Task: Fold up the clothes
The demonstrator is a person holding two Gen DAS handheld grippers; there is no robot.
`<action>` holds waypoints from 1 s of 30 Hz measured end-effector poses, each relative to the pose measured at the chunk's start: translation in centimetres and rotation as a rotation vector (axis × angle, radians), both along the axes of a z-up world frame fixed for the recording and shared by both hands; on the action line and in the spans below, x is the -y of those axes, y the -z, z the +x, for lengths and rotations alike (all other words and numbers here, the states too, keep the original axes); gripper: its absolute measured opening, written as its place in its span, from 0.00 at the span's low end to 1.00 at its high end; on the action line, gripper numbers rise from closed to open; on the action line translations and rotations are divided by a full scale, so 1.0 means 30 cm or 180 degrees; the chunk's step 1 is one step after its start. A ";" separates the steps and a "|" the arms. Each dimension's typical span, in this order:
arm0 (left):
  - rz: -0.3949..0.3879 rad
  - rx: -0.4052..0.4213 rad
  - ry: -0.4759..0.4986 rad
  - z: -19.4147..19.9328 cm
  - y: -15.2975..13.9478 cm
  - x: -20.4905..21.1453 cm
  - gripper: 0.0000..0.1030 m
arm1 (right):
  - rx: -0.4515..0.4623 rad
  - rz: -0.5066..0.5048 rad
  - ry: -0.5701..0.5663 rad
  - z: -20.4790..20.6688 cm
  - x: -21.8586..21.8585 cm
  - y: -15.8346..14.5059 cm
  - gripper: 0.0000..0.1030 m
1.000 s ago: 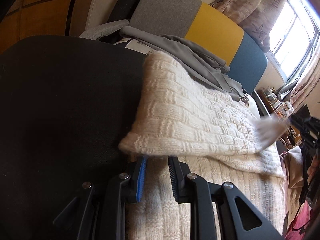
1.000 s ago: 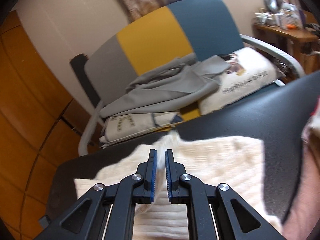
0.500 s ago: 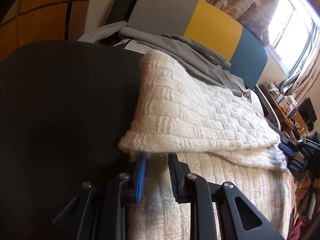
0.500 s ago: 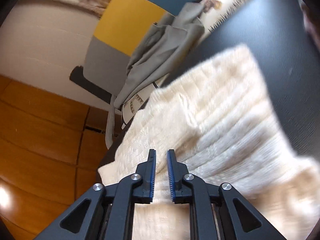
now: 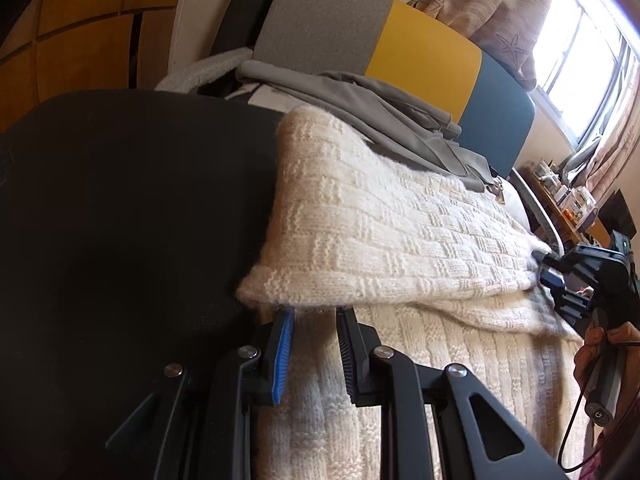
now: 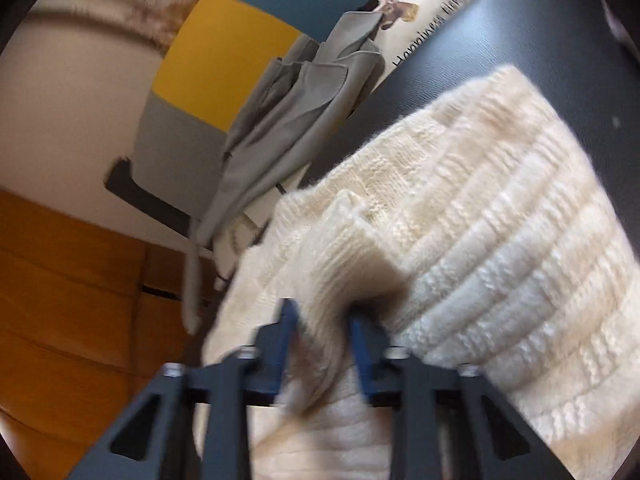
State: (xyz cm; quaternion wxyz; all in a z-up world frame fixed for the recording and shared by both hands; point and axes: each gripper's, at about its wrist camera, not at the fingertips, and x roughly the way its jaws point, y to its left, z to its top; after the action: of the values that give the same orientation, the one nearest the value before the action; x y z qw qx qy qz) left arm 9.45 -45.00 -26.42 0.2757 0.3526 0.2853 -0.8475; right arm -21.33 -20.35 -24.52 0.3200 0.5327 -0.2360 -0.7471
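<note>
A cream knitted sweater (image 5: 380, 232) lies on a black table (image 5: 120, 200), its far part folded back over its near part. My left gripper (image 5: 314, 316) sits at the fold's near left corner, shut on knit that fills the gap between its pads. In the right wrist view the sweater (image 6: 500, 220) bunches into a ridge. My right gripper (image 6: 322, 312) has that ridge between its blue pads, and its jaws are closing on it. The left wrist view also shows the right gripper (image 5: 548, 268) at the fold's right end.
A grey, yellow and blue chair (image 5: 420, 52) stands behind the table with a grey garment (image 5: 380, 108) draped on it and a printed pillow (image 6: 432, 12). A person's hand (image 5: 600, 344) holds the right tool. A cluttered shelf (image 5: 560, 196) stands by the window.
The right gripper came down, rolled, let the fold drop onto the lower layer, and now has a ridge of knit between its pads. The left gripper has stayed put.
</note>
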 end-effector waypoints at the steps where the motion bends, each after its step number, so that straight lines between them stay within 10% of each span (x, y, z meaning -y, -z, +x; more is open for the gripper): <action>1: -0.0008 0.0016 0.0015 -0.005 0.000 -0.002 0.21 | -0.0109 0.0107 -0.0063 0.003 0.013 -0.022 0.13; 11: -0.0066 0.0091 0.0072 -0.022 -0.002 -0.011 0.22 | -0.1058 0.0650 -0.0133 0.033 -0.044 -0.282 0.12; 22: -0.0082 0.0098 0.0028 0.016 -0.004 -0.019 0.22 | -0.0456 0.0738 0.0149 -0.018 -0.193 -0.066 0.13; 30: 0.0041 0.0131 -0.0109 0.097 0.008 0.017 0.23 | -0.0703 0.0856 0.0193 0.018 -0.215 -0.119 0.13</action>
State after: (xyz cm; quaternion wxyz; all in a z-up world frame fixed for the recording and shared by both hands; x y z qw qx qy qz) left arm 12.37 -45.53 -26.65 0.2937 0.3669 0.2909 -0.8334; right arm -20.80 -13.89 -20.94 0.2472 0.4781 -0.1134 -0.8352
